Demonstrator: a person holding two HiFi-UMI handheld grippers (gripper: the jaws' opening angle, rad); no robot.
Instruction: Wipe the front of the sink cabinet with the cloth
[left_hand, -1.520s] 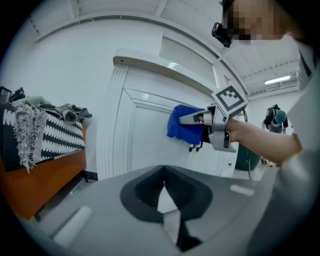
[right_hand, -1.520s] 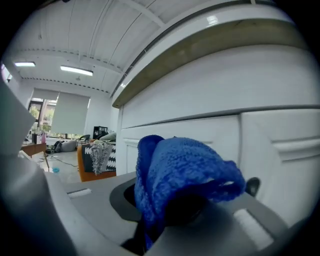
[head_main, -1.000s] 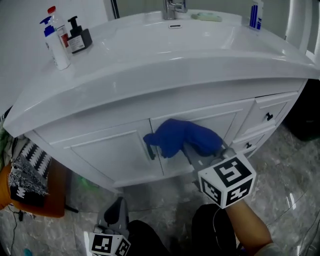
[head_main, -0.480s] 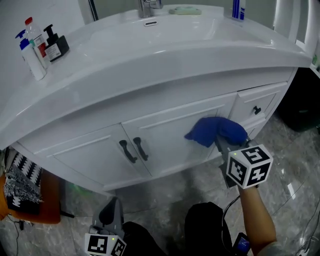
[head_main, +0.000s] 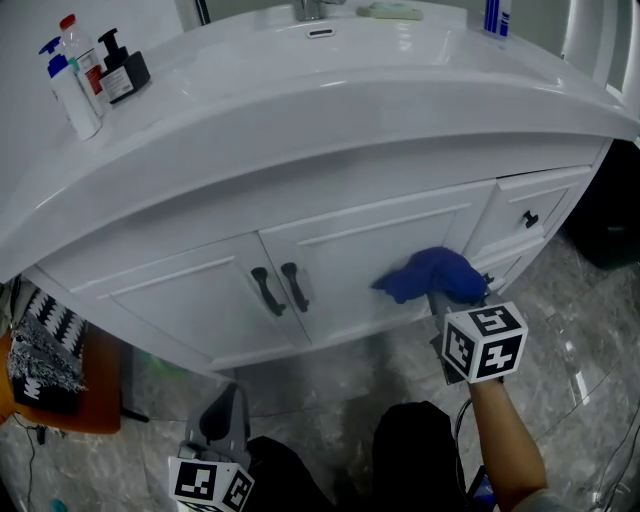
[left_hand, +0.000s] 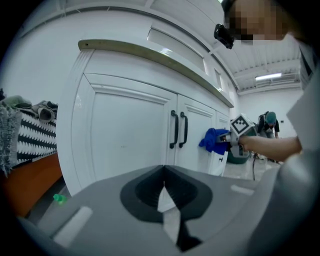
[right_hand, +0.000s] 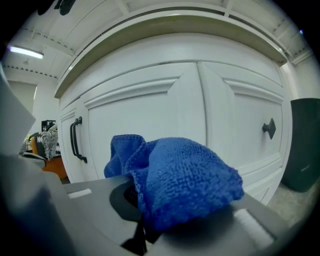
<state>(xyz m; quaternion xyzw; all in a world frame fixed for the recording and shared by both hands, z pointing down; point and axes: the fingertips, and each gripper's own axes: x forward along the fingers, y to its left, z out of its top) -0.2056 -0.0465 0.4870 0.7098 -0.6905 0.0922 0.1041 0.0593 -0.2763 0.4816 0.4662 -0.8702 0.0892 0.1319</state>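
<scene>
No text, brand, number or sign is legible in any view. Labels are present but unreadable: a white label on the black pump bottle (head_main: 121, 76), a label on the red-capped bottle (head_main: 88, 58) and print on the blue-and-white bottle (head_main: 496, 14), all standing on the sink top (head_main: 330, 110) and all too small to make out. The right marker cube (head_main: 484, 343) on the right gripper (head_main: 440, 296) and the left marker cube (head_main: 212, 484) on the left gripper (head_main: 227, 416) carry black-and-white square patterns only, with no characters.
</scene>
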